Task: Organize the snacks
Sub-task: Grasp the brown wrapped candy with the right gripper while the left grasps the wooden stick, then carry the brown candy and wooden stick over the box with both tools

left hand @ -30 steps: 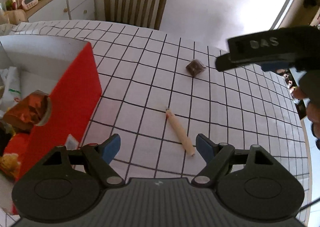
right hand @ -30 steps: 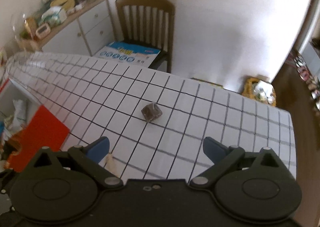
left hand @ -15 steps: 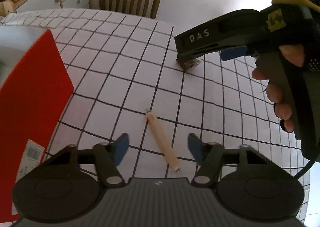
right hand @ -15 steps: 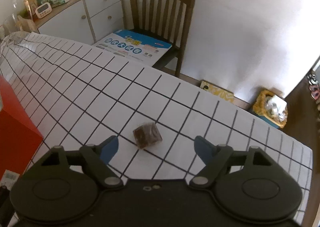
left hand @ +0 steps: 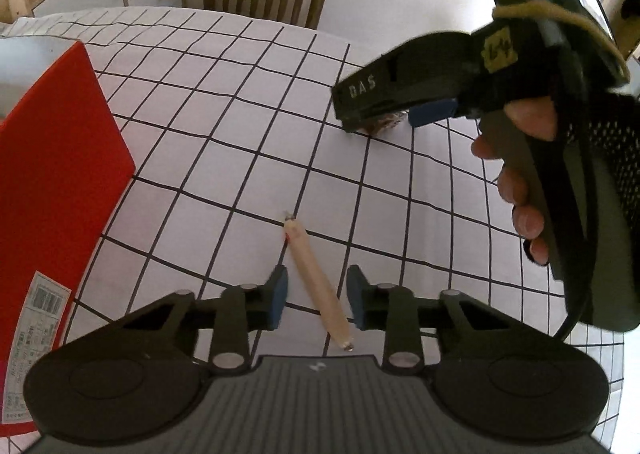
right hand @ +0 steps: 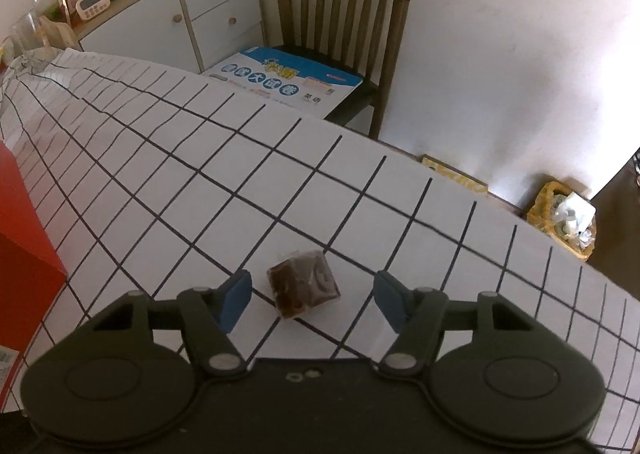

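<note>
Left wrist view: left gripper (left hand: 316,300) astride a slim beige stick snack (left hand: 316,286) lying diagonal on the grid-printed tabletop (left hand: 224,102), right of the red box (left hand: 52,182). Fingers have just been closing; gaps remain, pads not pressing. The box is cut off at the frame edge. Right gripper (right hand: 312,300), further right of the box, brackets a small brown cube in clear crinkled wrap (right hand: 304,286); fingers also just closing, still apart.

A wooden chair (right hand: 344,14) bearing a blue booklet (right hand: 288,80) stands beside a white sideboard (right hand: 176,22).
</note>
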